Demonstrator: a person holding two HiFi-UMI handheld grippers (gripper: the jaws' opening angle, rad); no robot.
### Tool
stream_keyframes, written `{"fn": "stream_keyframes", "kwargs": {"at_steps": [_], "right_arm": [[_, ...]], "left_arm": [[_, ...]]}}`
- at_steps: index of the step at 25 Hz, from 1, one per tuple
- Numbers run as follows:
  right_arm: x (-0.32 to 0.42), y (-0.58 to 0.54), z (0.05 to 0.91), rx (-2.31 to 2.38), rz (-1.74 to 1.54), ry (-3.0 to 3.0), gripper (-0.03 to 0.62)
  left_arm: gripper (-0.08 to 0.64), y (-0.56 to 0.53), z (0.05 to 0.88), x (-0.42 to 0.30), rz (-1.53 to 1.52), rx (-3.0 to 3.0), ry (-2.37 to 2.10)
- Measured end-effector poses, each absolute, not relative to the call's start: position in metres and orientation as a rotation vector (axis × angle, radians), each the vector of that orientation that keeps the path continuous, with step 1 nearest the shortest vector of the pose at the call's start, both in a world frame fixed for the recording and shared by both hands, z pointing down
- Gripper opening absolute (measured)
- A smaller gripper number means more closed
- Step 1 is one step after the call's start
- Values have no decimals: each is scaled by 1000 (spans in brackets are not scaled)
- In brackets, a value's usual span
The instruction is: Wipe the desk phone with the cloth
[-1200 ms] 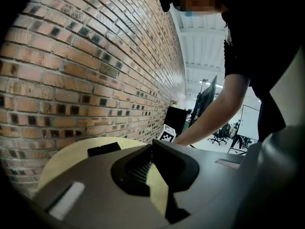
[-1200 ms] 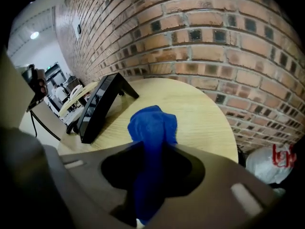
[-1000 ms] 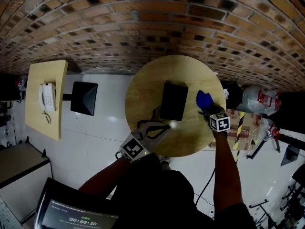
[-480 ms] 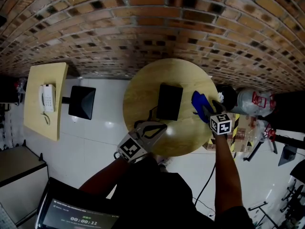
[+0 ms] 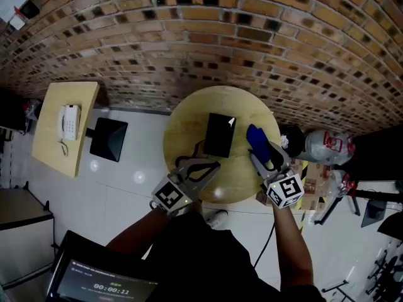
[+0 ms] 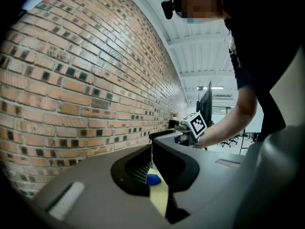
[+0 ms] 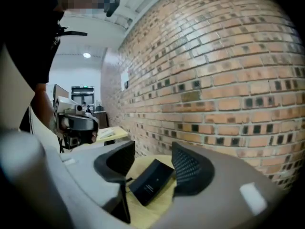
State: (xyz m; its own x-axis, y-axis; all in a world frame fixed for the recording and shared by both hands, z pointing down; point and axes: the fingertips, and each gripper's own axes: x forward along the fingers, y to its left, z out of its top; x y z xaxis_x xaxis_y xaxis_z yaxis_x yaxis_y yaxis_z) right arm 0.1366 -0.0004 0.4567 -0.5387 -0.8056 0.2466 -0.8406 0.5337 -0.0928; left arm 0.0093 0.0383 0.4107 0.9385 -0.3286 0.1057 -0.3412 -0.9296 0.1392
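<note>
The black desk phone (image 5: 219, 135) lies flat in the middle of the round wooden table (image 5: 189, 118). Just to its right lies the blue cloth (image 5: 255, 137). My right gripper (image 5: 263, 151) hovers at the near side of the cloth. Its jaws have just been opening and now stand wide apart with nothing between them. In the right gripper view the phone (image 7: 150, 182) shows through the gap of that gripper (image 7: 152, 159). My left gripper (image 5: 217, 165) hangs over the table's near edge with its tips together. Past its tips (image 6: 151, 149) the cloth (image 6: 153, 179) is visible.
A brick wall runs behind the table. At the left stands a second desk (image 5: 56, 150) with a white phone (image 5: 68, 122), and a black stool (image 5: 108, 139) beside it. Bags and clutter (image 5: 324, 145) crowd the right side. A screen (image 5: 94, 282) sits at the bottom left.
The right gripper has drawn back from the blue cloth, risen and opened. The cloth stays on the table beside the phone. The left gripper has risen a little.
</note>
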Motion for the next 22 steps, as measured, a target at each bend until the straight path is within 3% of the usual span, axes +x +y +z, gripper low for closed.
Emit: {"fn": "stream_keyframes", "kwargs": {"at_steps": [4, 15, 22], "right_arm": [[93, 51, 414, 1280, 248, -2738, 225], [41, 168, 387, 1131, 258, -2880, 9], [12, 227, 377, 1076, 310, -2918, 0]], "left_arm": [[-3, 67, 387, 9, 96, 2966, -529], [-12, 156, 370, 2, 89, 3024, -520], [-12, 203, 363, -6, 68, 3019, -520]]}}
